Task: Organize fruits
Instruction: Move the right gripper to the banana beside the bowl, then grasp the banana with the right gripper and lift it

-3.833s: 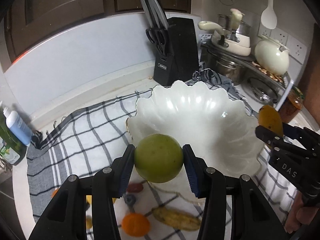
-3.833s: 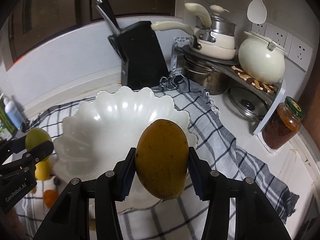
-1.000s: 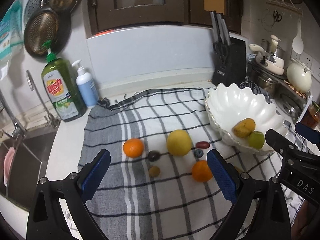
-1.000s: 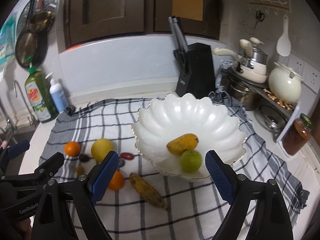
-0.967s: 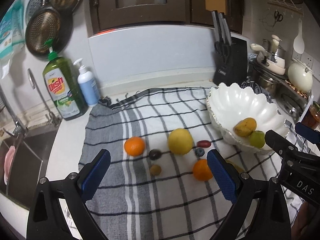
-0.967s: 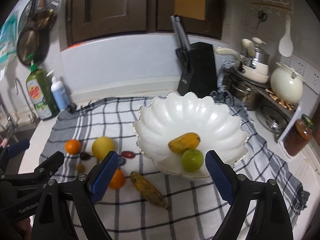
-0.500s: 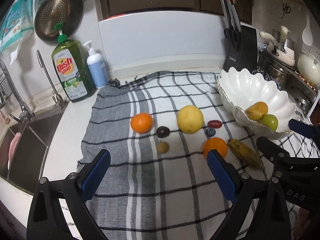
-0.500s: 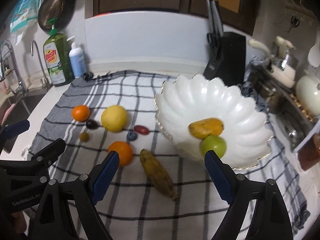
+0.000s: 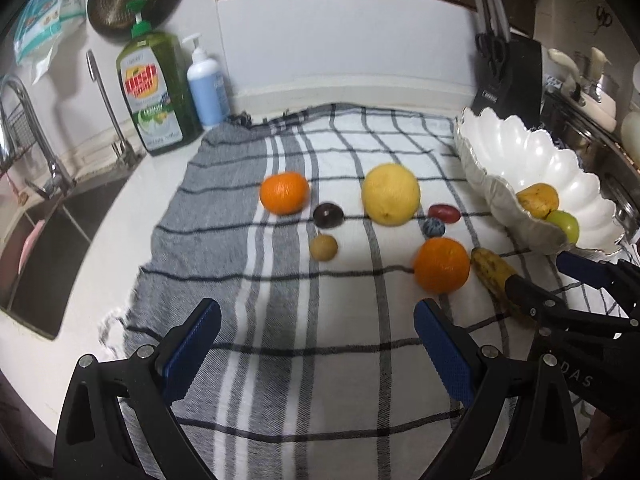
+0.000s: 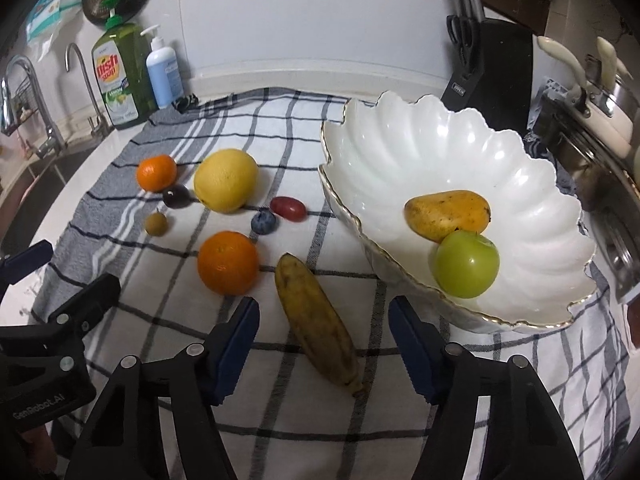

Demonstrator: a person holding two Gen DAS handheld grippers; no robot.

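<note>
A white scalloped bowl (image 10: 404, 148) on the checked cloth holds a mango (image 10: 447, 213) and a green apple (image 10: 466, 264). Left of it on the cloth lie a banana (image 10: 316, 320), a large orange (image 10: 228, 262), a yellow citrus (image 10: 225, 180), a small orange (image 10: 156, 173), a red grape tomato (image 10: 288, 208), a blueberry (image 10: 263, 221), a dark plum (image 10: 176, 196) and a small brown fruit (image 10: 156, 224). My right gripper (image 10: 323, 344) is open, its jaws on either side of the banana, low over it. My left gripper (image 9: 316, 344) is open and empty above bare cloth, short of the large orange (image 9: 441, 265).
A sink (image 9: 44, 256) and tap lie at the left past the cloth's edge. Green dish soap (image 9: 154, 88) and a white pump bottle (image 9: 206, 84) stand at the back left. A black knife block (image 10: 492, 64) and pots (image 10: 600, 92) stand behind and right of the bowl.
Both grippers, which earlier put the apple and mango in the bowl and pulled back open, have dropped and moved forward toward the cloth. The right gripper now has the banana between its jaws.
</note>
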